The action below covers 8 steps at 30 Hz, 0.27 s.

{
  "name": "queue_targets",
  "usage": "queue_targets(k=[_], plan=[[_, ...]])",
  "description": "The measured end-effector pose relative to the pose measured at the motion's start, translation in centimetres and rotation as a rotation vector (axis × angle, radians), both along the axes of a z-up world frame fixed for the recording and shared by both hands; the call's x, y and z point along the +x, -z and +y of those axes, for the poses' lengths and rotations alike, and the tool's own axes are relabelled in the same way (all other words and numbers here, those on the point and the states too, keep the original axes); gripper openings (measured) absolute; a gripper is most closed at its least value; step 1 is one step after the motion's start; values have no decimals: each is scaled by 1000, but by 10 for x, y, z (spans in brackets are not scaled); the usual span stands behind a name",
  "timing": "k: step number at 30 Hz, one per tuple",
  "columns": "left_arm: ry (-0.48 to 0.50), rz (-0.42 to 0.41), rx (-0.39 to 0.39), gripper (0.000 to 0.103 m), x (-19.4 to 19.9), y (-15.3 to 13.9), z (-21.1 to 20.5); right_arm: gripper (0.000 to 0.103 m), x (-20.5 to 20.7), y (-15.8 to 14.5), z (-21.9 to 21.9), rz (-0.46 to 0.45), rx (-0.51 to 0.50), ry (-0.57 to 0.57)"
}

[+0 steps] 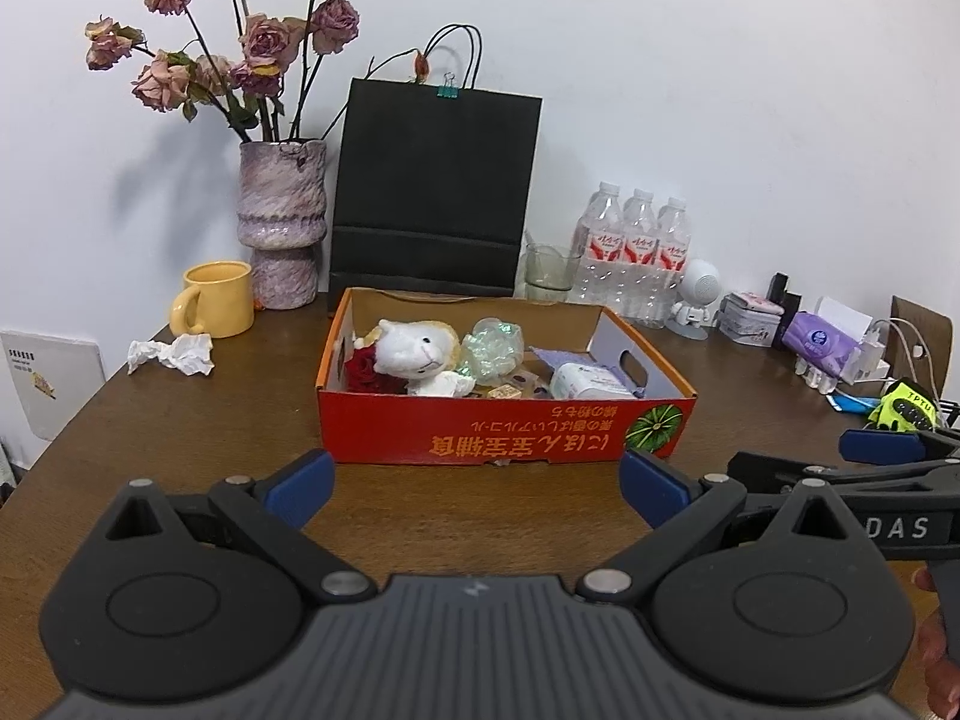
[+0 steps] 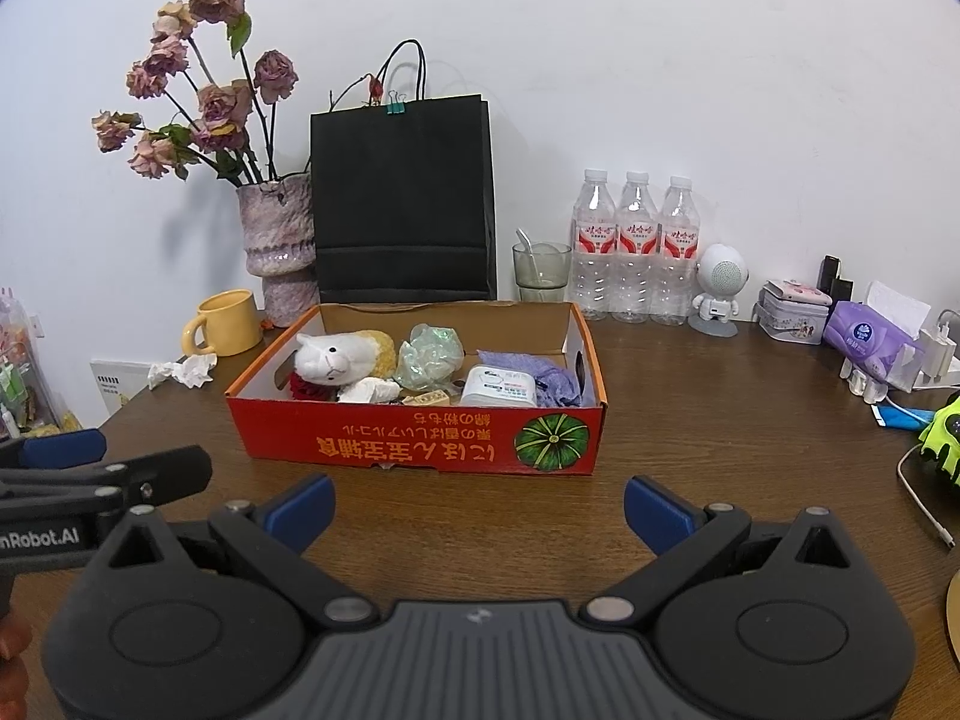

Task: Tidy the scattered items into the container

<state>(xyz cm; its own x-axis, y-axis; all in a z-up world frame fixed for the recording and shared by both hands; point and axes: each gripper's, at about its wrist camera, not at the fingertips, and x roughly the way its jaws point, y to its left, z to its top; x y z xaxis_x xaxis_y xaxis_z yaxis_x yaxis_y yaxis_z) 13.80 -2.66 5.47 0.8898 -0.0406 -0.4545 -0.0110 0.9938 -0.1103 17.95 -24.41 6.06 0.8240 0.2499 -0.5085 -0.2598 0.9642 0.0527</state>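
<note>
A red cardboard box point(image 1: 504, 429) point(image 2: 420, 438) sits on the brown table. It holds a white plush sheep point(image 1: 414, 351) point(image 2: 336, 360), a red flower point(image 1: 366, 372), a crumpled green wrap point(image 1: 495, 345) point(image 2: 429, 354), a white pack point(image 1: 591, 381) point(image 2: 501, 387) and a purple cloth point(image 2: 555, 381). My left gripper point(image 1: 477, 489) is open and empty, just before the box's front wall. My right gripper point(image 2: 477, 507) is open and empty, likewise before the box. A crumpled white tissue point(image 1: 174, 354) point(image 2: 186, 371) lies on the table left of the box.
A yellow mug point(image 1: 216, 300), a vase of dried roses point(image 1: 282, 222), a black paper bag point(image 1: 432, 186), a glass point(image 1: 546, 270) and three water bottles point(image 1: 639, 252) stand behind the box. A white speaker figure point(image 2: 720, 288), tin, purple tissue pack point(image 2: 867, 342) and chargers sit at right.
</note>
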Motion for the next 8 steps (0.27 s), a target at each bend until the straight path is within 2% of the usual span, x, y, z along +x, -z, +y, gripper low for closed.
queue_targets(k=[8], plan=[[-10,13,-18,103,1,4,3,103,0,0,0,3,0,-6]])
